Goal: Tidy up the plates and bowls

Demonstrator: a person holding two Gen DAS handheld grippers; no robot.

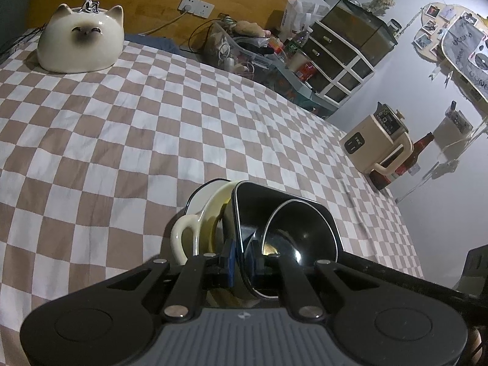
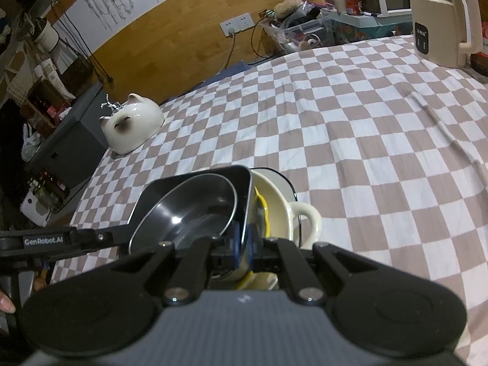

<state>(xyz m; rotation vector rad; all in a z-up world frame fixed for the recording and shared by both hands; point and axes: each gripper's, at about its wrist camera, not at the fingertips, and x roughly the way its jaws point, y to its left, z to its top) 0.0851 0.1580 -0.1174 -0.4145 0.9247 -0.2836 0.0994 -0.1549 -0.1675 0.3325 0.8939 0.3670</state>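
A: We start with the largest thing: a table under a brown-and-white checked cloth (image 1: 152,128), with a wooden wall panel (image 1: 146,3) behind it.

B: On the cloth's far corner we see a white cat-shaped ornament (image 1: 80,42). At the opposite edge stands a beige kettle (image 1: 378,143), and a clear box of clutter (image 1: 238,52) sits by the wall near a set of small drawers (image 1: 338,58).

A: Nearer us is the stack of dishes. A black square bowl (image 1: 286,222) holds a round black bowl (image 1: 299,235), and both sit in a cream dish with a handle (image 1: 183,235).

B: Our left claw (image 1: 242,262) is pinched on the square bowl's rim directly in front of it. Our right claw (image 2: 242,247) is clamped on the rim at the opposite side, with the cream handle just beside it.
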